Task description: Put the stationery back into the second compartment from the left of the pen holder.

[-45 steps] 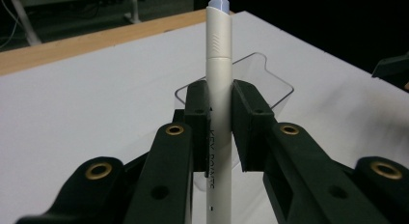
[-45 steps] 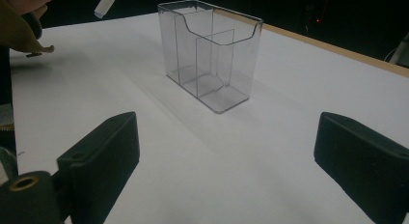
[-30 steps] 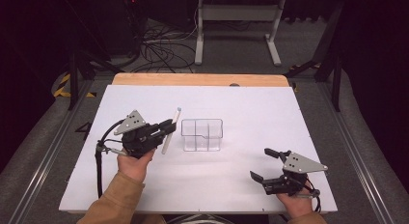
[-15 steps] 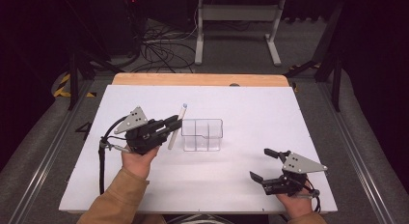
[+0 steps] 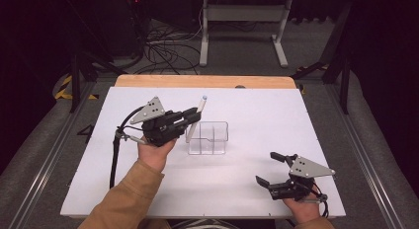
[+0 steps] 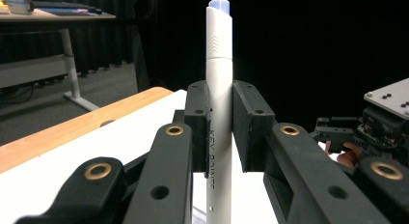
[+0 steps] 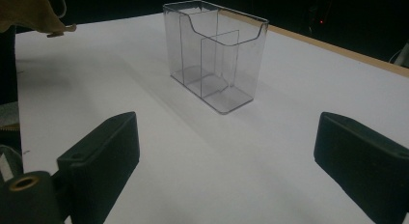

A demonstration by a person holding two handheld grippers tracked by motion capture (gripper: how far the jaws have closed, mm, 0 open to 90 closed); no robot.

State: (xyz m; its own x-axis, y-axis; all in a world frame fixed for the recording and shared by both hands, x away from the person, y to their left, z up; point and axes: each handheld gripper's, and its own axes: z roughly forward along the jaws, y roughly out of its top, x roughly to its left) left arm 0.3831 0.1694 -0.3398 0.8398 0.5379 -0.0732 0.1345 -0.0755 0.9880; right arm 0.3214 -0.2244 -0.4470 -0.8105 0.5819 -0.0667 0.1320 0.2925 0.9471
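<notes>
Fingers of the left gripper (image 5: 193, 116), pinching the white cylindrical plastic pen (image 5: 196, 121), have been raised toward the clear compartmented plastic holder (image 5: 209, 138) at three o'clock, readying insertion.

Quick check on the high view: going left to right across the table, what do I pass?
Left claw shut on the white pen → clear plastic organizer → right claw, open and resting near the table front edge.

White pen (image 6: 219, 89), pale blue tip, grey lettering; clear holder (image 5: 208, 138); white table (image 5: 247, 189), wood edge; black grippers.
</notes>
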